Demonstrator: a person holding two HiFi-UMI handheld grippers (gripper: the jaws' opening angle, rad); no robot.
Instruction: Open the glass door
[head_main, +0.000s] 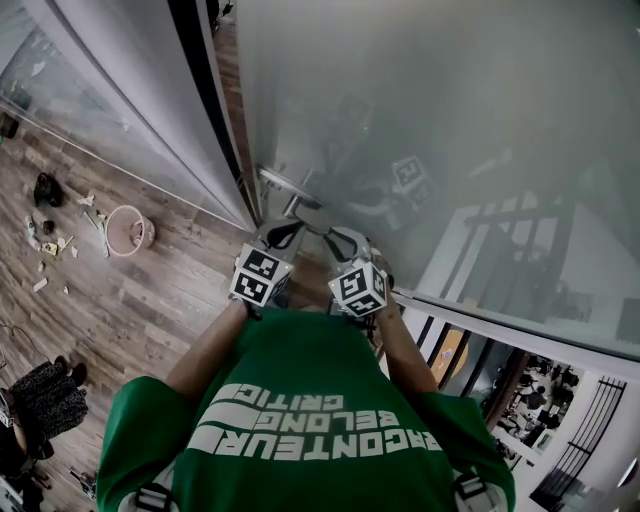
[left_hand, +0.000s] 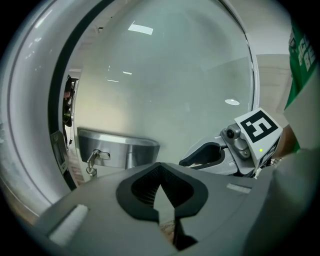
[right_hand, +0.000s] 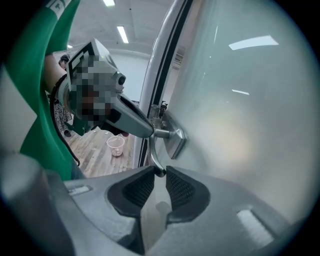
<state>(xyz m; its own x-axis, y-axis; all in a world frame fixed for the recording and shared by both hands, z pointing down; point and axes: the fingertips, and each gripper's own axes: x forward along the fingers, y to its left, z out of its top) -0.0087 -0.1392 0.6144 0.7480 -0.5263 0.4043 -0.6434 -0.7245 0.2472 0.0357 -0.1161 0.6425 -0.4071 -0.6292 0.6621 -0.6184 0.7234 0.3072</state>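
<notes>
The frosted glass door (head_main: 430, 110) fills the upper right of the head view. Its lever handle (right_hand: 155, 150) sits mid-frame in the right gripper view, where the right claw (right_hand: 159, 184) pinches the lever's tip. The left claw (left_hand: 161, 192) is closed on nothing, just beside. To do this well, I judge, press the lever fully down with a firm pinch before swinging the door along its arc.

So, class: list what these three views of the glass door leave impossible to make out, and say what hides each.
Behind the glass door: every view, frosting and reflections blur it.
End of the handle: right gripper view, the right tool closes over it.
Lock fitting, locked or not: left gripper view, too small.
Floor litter: head view, too small to name.
</notes>
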